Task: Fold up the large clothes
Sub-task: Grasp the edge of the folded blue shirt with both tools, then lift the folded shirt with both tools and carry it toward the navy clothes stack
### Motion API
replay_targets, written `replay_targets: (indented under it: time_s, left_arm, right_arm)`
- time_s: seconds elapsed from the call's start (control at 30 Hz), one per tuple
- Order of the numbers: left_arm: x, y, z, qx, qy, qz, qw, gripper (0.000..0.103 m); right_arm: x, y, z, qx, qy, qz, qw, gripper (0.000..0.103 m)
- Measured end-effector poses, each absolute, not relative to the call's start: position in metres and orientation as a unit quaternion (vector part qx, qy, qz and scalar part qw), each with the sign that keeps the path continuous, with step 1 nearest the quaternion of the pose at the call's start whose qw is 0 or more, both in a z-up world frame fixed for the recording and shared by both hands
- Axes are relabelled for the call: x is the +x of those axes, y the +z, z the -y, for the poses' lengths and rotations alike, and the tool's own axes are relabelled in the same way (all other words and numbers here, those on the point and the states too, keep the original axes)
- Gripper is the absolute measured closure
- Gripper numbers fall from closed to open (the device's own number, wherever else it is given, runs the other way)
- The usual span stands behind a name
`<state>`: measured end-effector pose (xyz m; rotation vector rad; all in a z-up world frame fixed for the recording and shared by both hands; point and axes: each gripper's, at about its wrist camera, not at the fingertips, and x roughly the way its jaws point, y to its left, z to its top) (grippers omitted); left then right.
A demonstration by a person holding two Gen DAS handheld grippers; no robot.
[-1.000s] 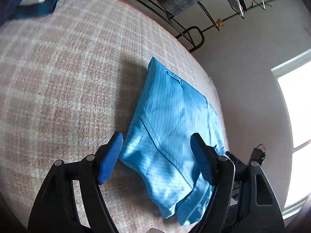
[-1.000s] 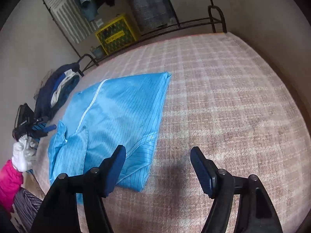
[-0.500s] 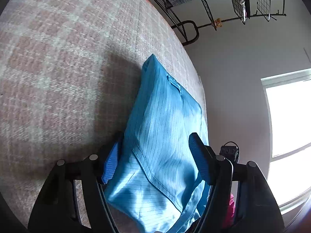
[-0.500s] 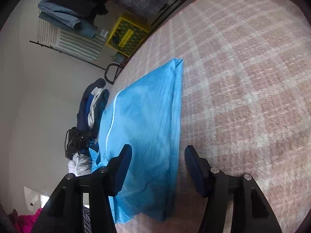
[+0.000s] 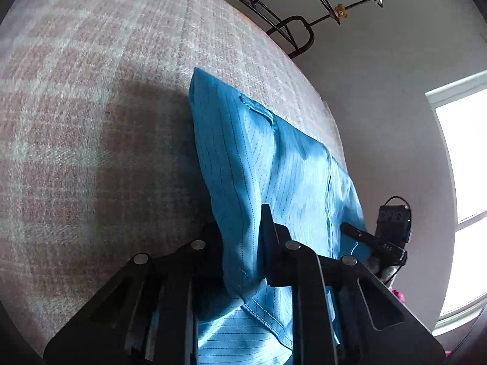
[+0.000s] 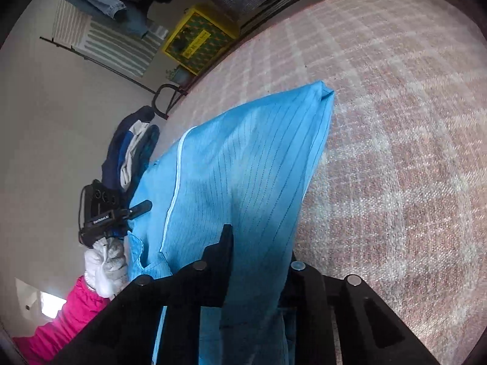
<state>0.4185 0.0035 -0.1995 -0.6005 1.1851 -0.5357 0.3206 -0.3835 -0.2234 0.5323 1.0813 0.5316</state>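
Both tools, left (image 5: 240, 243) and right (image 6: 258, 261), closing on the blue garment (image 5: 289, 167), pads hidden in its folds.

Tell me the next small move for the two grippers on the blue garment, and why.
Probably lift both corners together and carry them toward the far folded edge. The left gripper and right gripper are closing with the blue garment pinched between their jaws at its near edge, while the rest lies flat on the checked bedcover.
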Motion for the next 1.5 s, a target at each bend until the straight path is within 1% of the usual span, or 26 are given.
replay_targets:
  time_s: [0.03, 0.23, 0.47, 0.57, 0.87, 0.97, 1.03, 1.07, 1.1, 1.13, 1.17, 1.2, 1.23, 1.3, 1.37, 1.4, 1.47, 1.5]
  left_arm:
    - [0.417, -0.194, 0.001, -0.26, -0.243, -0.538, 0.764, 0.091]
    - [0.401, -0.16, 0.019, -0.2, -0.235, -0.51, 0.803, 0.095]
    - [0.381, -0.132, 0.011, -0.194, -0.231, -0.488, 0.819, 0.098]
    - [0.372, -0.12, 0.014, -0.181, -0.233, -0.477, 0.828, 0.098]
    - [0.348, -0.08, 0.005, -0.17, -0.235, -0.439, 0.851, 0.101]
    - [0.351, -0.088, -0.002, -0.2, -0.239, -0.455, 0.834, 0.1]
    - [0.351, -0.108, -0.005, -0.229, -0.234, -0.469, 0.82, 0.1]
    - [0.354, -0.124, -0.005, -0.244, -0.234, -0.479, 0.81, 0.097]
    - [0.358, -0.139, -0.002, -0.243, -0.224, -0.496, 0.803, 0.092]
    - [0.362, -0.153, 0.001, -0.235, -0.209, -0.511, 0.8, 0.081]
    - [0.364, -0.163, 0.004, -0.225, -0.196, -0.523, 0.798, 0.068]
    - [0.366, -0.17, 0.005, -0.216, -0.185, -0.531, 0.798, 0.065]
    - [0.368, -0.173, 0.005, -0.213, -0.179, -0.533, 0.799, 0.064]
    - [0.368, -0.174, -0.001, -0.218, -0.175, -0.531, 0.8, 0.061]
    - [0.368, -0.173, -0.012, -0.229, -0.173, -0.527, 0.8, 0.049]
    - [0.365, -0.173, -0.018, -0.236, -0.167, -0.52, 0.804, 0.047]
    - [0.366, -0.18, -0.034, -0.262, -0.167, -0.517, 0.798, 0.045]
    - [0.369, -0.187, -0.04, -0.284, -0.171, -0.521, 0.786, 0.045]
  right_arm:
    - [0.32, -0.216, 0.379, 0.232, 0.24, -0.501, 0.798, 0.094]
    - [0.314, -0.179, 0.356, 0.163, 0.215, -0.493, 0.827, 0.098]
    - [0.29, -0.134, 0.334, 0.103, 0.212, -0.461, 0.856, 0.099]
    - [0.283, -0.125, 0.325, 0.082, 0.202, -0.457, 0.863, 0.099]
    - [0.272, -0.105, 0.318, 0.072, 0.194, -0.444, 0.872, 0.1]
    - [0.276, -0.116, 0.32, 0.071, 0.178, -0.454, 0.87, 0.1]
    - [0.285, -0.134, 0.326, 0.069, 0.158, -0.479, 0.861, 0.1]
    - [0.29, -0.144, 0.329, 0.064, 0.152, -0.49, 0.856, 0.1]
    - [0.293, -0.153, 0.333, 0.061, 0.143, -0.498, 0.853, 0.1]
    - [0.297, -0.164, 0.339, 0.059, 0.138, -0.507, 0.849, 0.099]
    - [0.301, -0.175, 0.344, 0.06, 0.141, -0.517, 0.842, 0.098]
    - [0.304, -0.184, 0.35, 0.063, 0.148, -0.529, 0.833, 0.093]
    - [0.305, -0.191, 0.355, 0.067, 0.152, -0.54, 0.825, 0.081]
    - [0.305, -0.198, 0.367, 0.075, 0.146, -0.543, 0.823, 0.066]
    - [0.302, -0.2, 0.381, 0.11, 0.165, -0.534, 0.822, 0.066]
    - [0.302, -0.201, 0.387, 0.127, 0.173, -0.53, 0.82, 0.065]
    - [0.302, -0.209, 0.396, 0.16, 0.189, -0.528, 0.812, 0.051]
    - [0.303, -0.213, 0.398, 0.17, 0.194, -0.527, 0.81, 0.041]
